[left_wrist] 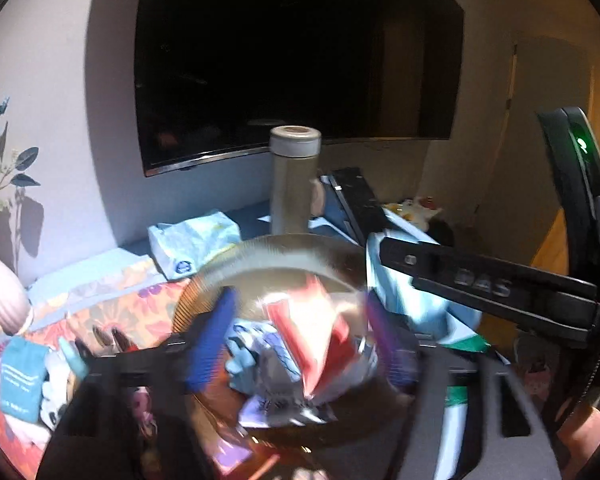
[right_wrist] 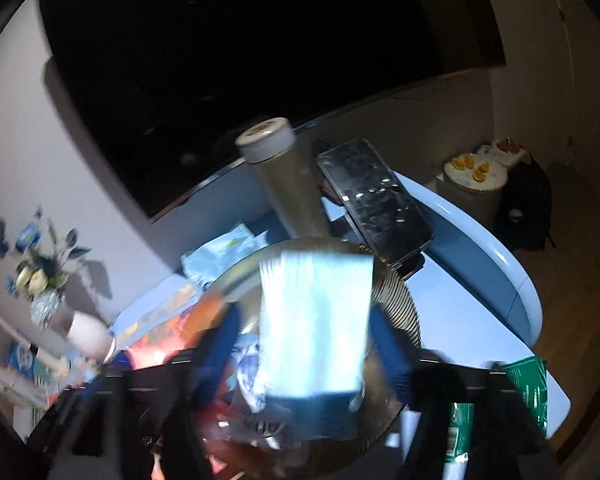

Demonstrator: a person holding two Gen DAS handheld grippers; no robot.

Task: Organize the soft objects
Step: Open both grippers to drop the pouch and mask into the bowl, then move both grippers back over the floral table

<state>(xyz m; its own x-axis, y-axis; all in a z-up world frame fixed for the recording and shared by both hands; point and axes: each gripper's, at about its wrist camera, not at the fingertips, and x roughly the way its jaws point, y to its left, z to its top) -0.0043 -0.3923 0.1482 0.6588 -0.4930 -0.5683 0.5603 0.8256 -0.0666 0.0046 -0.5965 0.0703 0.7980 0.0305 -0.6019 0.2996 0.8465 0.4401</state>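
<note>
Blue fingers (left_wrist: 210,344) of my left gripper (left_wrist: 300,340) sit right under the camera, spread apart, with a red and white packet (left_wrist: 312,336) in the gap between them. The pads do not seem to press on it, so I think it is let go and dropping onto the pile, though the blur makes that hard to see. It lies over the brown ribbed bowl (left_wrist: 228,264), which is where the soft things go, and other small packs are already heaped inside.

My right gripper (right_wrist: 304,344) is spread wide too. A pale blue soft pack (right_wrist: 314,320) sits between its fingers over the same bowl (right_wrist: 400,304), and I judge it is loose as well.

One more blue pack (left_wrist: 192,244) waits on the table (right_wrist: 480,264) behind the bowl, and a green packet (right_wrist: 528,384) lies near the table edge. I think those go in next.

A tall flask (left_wrist: 294,184) stands just behind the bowl, so I must not knock it.
</note>
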